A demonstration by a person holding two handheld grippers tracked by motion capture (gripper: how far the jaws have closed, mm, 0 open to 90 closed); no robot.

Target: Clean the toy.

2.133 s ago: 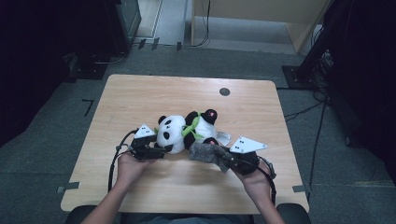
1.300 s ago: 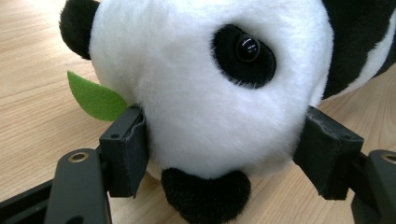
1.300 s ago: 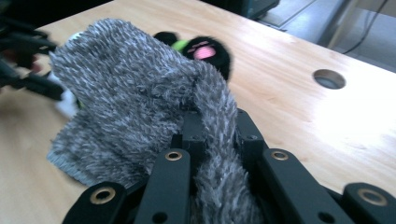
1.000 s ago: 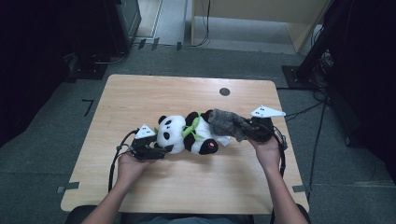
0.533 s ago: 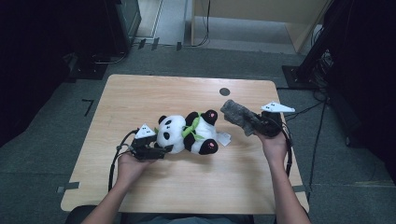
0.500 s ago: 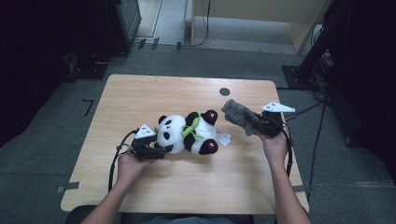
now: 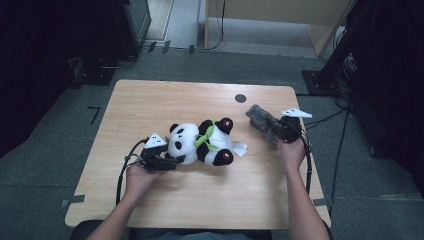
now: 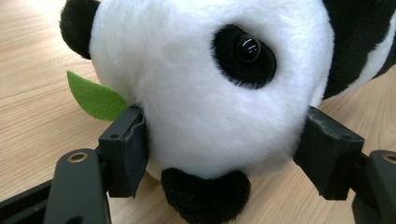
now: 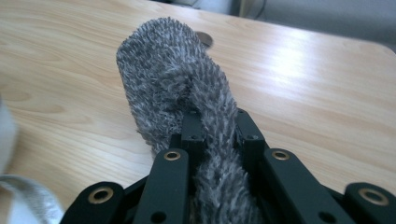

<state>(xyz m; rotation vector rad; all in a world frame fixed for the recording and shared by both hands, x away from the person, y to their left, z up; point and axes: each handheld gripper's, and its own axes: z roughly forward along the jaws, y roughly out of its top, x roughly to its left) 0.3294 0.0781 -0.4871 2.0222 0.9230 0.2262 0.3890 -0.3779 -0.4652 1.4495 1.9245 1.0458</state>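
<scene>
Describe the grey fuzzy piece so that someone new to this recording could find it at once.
Start at the wooden table and go to its right edge, just below the small dark round spot. There the right claw is shut on a shaggy grey fabric piece. Unlike the black-and-white plush panda at mid-table, it is plain grey and faceless.

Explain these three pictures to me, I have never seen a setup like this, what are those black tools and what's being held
A person sits at a wooden table, each hand working a handheld two-jaw tool. The high view looks down from above; the other two pictures come from cameras riding on the tools. The left gripper clamps the head of a plush panda lying on the table; its view shows the jaws squeezing the white fur. The right gripper pinches a grey fuzzy cloth near the right edge.
</scene>
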